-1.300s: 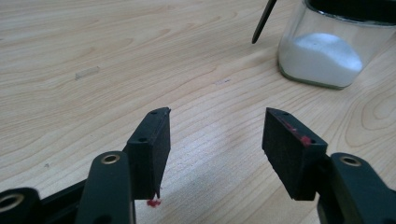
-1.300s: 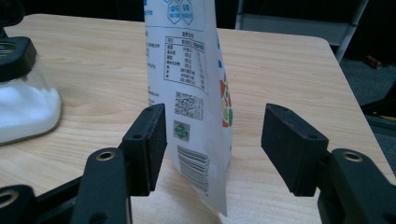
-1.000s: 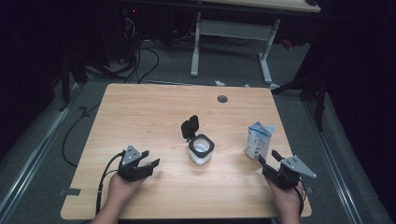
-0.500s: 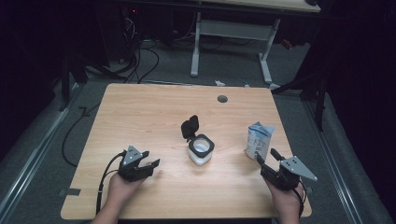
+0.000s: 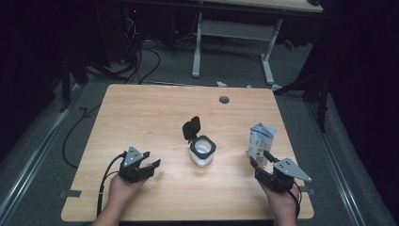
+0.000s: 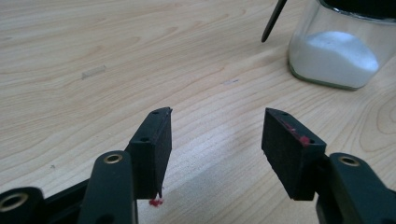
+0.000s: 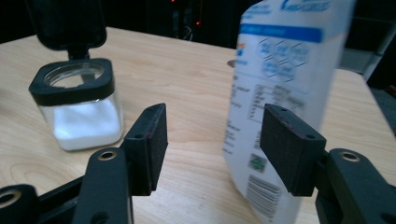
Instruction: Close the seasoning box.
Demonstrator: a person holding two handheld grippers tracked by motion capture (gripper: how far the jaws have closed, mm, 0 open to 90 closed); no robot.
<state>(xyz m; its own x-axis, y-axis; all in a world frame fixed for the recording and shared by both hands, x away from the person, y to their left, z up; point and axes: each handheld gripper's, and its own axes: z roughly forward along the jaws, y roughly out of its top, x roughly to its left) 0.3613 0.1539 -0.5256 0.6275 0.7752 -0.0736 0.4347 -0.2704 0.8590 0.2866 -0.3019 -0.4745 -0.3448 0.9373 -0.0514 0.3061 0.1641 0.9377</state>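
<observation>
1. Near the right edge of the wooden table [image 5: 141,113], a white and blue carton [image 5: 261,140] stands upright, its top folded and its printed face with a barcode turned toward the person.
2. Just in front of that carton, the right gripper [image 5: 260,162] is held low over the table, jaws spread apart and gripping nothing. Its jaws have just been closing a little, with no thing pressed between them.
3. In the right gripper view, the carton [image 7: 285,93] rises just beyond the tip of one pad and partly behind it, apart from both pads as far as can be told; the picture of it is blurred.
4. Left of the carton, near the middle of the table, sits a square glass jar [image 5: 202,150] with a black rim, about half full of white powder.
5. Its black flip lid [image 5: 191,128] stands open, hinged at the far side of the rim.
6. The right gripper view shows the jar [image 7: 79,107] well off to the side of the jaws, with bare wood between it and the carton.
7. At the table's near left, the left gripper [image 5: 149,162] rests in the person's hand, pointing toward the jar, jaws spread and empty.
8. The left gripper view shows bare wood grain between its jaws, and the jar [image 6: 341,51] farther off.
9. A round grommet hole [image 5: 224,100] lies near the table's far edge.
</observation>
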